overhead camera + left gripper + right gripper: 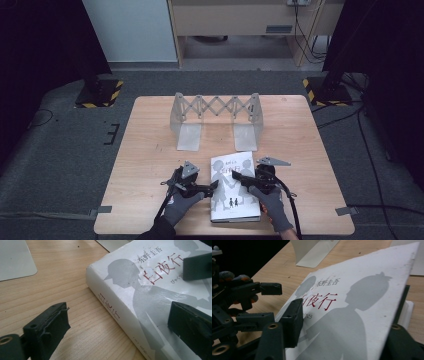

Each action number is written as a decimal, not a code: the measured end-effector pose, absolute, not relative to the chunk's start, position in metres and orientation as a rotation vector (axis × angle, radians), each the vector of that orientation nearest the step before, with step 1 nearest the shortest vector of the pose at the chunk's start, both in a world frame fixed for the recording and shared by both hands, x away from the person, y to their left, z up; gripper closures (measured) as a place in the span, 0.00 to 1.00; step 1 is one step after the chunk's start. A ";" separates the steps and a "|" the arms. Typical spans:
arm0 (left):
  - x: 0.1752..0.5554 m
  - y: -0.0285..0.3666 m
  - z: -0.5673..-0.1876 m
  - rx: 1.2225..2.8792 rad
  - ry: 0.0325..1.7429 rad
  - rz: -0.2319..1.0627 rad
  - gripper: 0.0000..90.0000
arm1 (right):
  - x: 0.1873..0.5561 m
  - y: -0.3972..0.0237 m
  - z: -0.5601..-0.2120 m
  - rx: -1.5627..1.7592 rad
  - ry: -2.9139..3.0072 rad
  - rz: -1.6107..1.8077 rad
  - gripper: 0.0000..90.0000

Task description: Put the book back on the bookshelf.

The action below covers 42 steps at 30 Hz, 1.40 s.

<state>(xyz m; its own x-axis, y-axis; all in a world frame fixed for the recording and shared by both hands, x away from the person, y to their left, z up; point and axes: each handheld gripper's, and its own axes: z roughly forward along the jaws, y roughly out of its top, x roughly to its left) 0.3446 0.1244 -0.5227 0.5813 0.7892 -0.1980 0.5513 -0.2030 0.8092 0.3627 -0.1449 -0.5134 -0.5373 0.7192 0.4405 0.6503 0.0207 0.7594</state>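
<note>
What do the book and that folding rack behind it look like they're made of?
Book: paper, with a matte white printed jacket and slightly rough cover edges.
Folding rack: probably thin grey metal, given its dull sheen, scissor links and bent flat feet.

White book (234,187) flat near the table's (150,150) front edge, a claw seemingly at each side, folding metal rack (216,120) behind.

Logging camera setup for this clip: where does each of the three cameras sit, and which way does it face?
High view: above the person's side, looking forward and down on the table, bookend rack, book; gloved hands and both grippers show.
Left gripper view: rides on the left gripper, facing the book's spine corner, with its own jaws wide apart.
Right gripper view: rides on the right gripper, jaws on either side of the lifted cover; left gripper beyond.
All share the book.
</note>
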 end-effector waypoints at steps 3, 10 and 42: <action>0.344 0.124 -0.522 1.876 1.086 0.320 0.09 | 0.364 -0.148 -0.510 1.537 2.170 1.613 0.63; 0.345 0.125 -0.520 1.858 1.067 0.285 0.15 | 0.361 -0.149 -0.505 1.560 2.127 1.655 0.72; 0.341 0.120 -0.519 1.752 0.963 0.004 0.00 | 0.342 -0.156 -0.479 1.301 2.100 1.913 0.88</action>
